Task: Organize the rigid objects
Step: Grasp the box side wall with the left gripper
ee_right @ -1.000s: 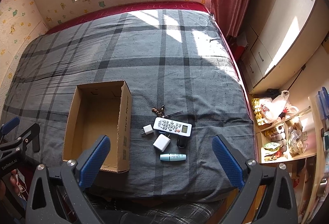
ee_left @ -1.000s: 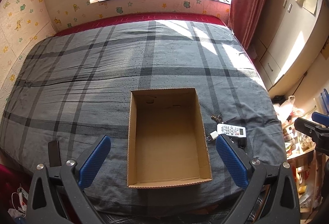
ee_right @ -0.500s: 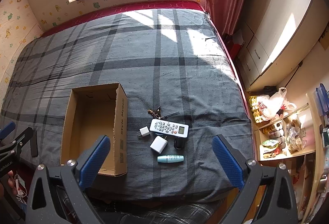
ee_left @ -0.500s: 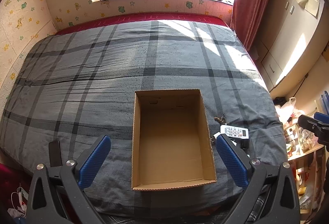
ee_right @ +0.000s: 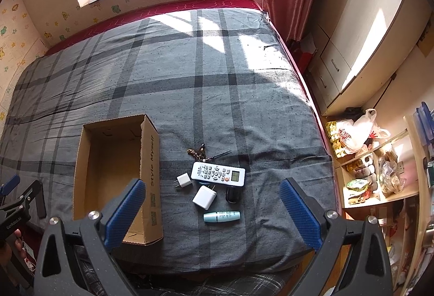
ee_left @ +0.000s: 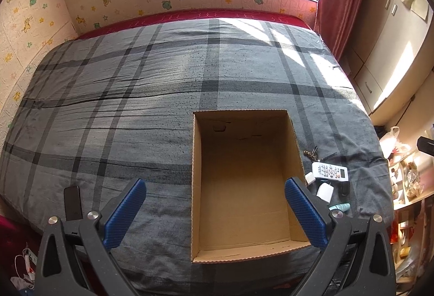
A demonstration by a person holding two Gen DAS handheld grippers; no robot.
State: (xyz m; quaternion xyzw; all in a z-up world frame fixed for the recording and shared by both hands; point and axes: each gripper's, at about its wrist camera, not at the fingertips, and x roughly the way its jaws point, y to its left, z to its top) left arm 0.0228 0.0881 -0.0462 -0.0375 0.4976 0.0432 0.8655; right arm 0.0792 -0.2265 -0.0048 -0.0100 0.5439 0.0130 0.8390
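1. Six small rigid items lie in a cluster on the bed (ee_right: pixel 217 84), just right of the cardboard box (ee_right: pixel 150 173), the landmark for all places here; the box looks empty.
2. Remote (ee_right: pixel 217 173): light, stiff plastic, smooth; best taken across its short width, near the middle.
3. Small white plug (ee_right: pixel 183 180) and larger white charger (ee_right: pixel 204 197): light, hard, slick flat faces; grip the flat sides, not the prongs.
4. Pale blue tube (ee_right: pixel 222 216), nearest the camera of the cluster: light, round, likely to roll; pinch across its body.
5. Keys (ee_right: pixel 199 152), farthest back from the box's near end: loose, jangly metal, may dangle; hard to tell the best hold.
6. Small dark object (ee_right: pixel 232 194) beside the charger: too unclear to identify.
7. Right tool (ee_right: pixel 211 198): jaws wide, holding nothing, hovering above the cluster, which sits between its fingers in view, well apart.
8. Left tool (ee_left: pixel 215 198): jaws wide, holding nothing, hovering over the box's left wall and interior; the cluster is right of the box.
9. Soft bedding: objects may sink slightly when pressed.
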